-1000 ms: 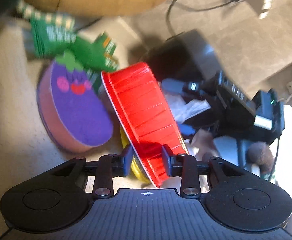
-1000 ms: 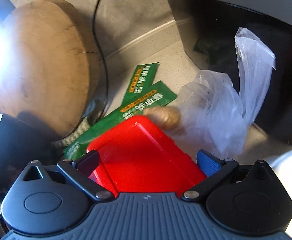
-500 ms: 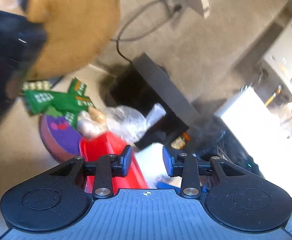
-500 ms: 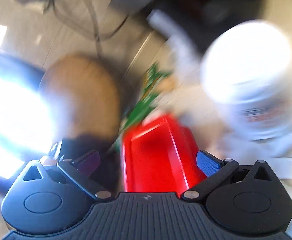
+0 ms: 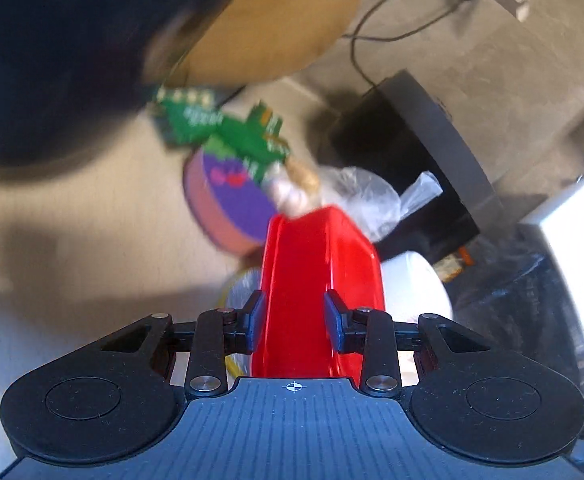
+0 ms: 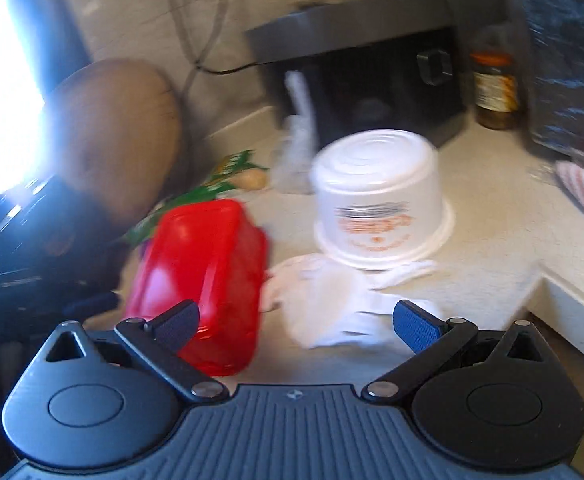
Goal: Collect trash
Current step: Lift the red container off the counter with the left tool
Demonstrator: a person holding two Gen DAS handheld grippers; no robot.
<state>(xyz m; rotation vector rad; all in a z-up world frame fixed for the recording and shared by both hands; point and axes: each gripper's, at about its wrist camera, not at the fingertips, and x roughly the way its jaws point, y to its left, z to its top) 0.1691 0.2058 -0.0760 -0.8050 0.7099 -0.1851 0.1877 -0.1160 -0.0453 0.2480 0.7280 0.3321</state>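
Observation:
A red plastic tray (image 5: 320,264) stands tipped on the counter, and it also shows in the right wrist view as the red tray (image 6: 208,272). My left gripper (image 5: 294,312) has the tray's near end between its fingers; the jaws are closing, and I see no pad pressing on it. My right gripper (image 6: 296,320) is wide open over crumpled white tissue (image 6: 332,304), with nothing between its pads. Behind the tissue sits an upturned white bowl (image 6: 380,204). Green wrappers (image 5: 228,132), a ginger piece (image 5: 296,188) and a clear plastic bag (image 5: 364,196) lie beyond the tray.
A purple eggplant sponge (image 5: 232,208) lies left of the tray. A round wooden board (image 6: 120,128) leans at the back left, with a black appliance (image 6: 372,72) and a jar (image 6: 494,88) at the back. The counter edge (image 6: 564,292) drops off at the right. Both views are blurred.
The right gripper has swung right, away from the tray and plastic bag, towards the white bowl and tissue. The red tray has come back between the left fingers.

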